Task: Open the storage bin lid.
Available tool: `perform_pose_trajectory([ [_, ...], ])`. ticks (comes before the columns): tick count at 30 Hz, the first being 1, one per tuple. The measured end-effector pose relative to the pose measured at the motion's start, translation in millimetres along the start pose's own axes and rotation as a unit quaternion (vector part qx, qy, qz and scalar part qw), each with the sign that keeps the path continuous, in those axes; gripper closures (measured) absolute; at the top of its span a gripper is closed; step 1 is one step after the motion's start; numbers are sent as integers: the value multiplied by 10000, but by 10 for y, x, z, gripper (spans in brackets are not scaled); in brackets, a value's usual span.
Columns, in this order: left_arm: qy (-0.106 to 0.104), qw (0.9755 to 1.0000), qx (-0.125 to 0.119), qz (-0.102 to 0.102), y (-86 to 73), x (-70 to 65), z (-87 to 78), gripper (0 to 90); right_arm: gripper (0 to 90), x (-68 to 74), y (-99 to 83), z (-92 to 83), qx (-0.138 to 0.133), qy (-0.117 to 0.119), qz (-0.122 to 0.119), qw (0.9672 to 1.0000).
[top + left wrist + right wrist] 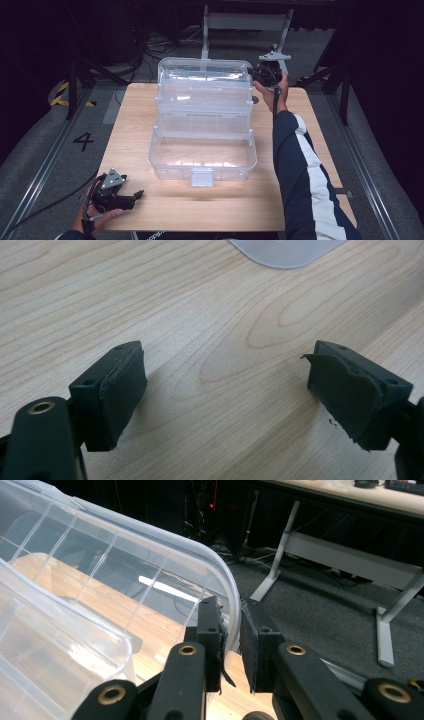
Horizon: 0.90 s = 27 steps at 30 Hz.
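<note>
Nearest me, the left gripper (116, 194) rests with jaws apart on the table's (150, 210) near left corner, while the right gripper (231, 630) is clamped on the far right lid rim of the clear plastic box (202, 120) standing mid-table, which looks light, stiff, slippery and best held by its rim.

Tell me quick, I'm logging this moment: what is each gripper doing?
Left gripper: open, holding nothing, low over the wooden table.
Right gripper: closed on the rim of the clear plastic box's lid.
</note>
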<state>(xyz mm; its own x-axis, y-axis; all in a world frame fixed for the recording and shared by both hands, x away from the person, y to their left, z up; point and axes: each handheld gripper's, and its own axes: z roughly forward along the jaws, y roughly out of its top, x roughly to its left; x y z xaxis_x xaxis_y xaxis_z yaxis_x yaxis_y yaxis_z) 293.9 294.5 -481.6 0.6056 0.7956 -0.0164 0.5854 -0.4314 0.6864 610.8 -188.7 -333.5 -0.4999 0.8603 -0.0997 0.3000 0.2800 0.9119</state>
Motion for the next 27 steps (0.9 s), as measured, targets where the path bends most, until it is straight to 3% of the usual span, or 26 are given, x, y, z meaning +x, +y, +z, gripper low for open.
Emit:
perform_pose_trajectory([
  [8,-17,10000,18,5,2,2,-2,163,797,-19,-42,117,136,-41,4,9999],
  [19,10,10000,2,26,1,4,0,162,810,-63,-242,337,379,-40,229,9990],
  [21,12,10000,2,28,2,4,0,163,853,-71,-306,365,382,-37,320,9987],
  [24,11,10000,8,32,4,5,1,162,878,-102,-364,346,240,56,474,9986],
  [27,17,10000,-19,24,2,3,5,162,876,-89,-364,326,322,72,395,9987],
])
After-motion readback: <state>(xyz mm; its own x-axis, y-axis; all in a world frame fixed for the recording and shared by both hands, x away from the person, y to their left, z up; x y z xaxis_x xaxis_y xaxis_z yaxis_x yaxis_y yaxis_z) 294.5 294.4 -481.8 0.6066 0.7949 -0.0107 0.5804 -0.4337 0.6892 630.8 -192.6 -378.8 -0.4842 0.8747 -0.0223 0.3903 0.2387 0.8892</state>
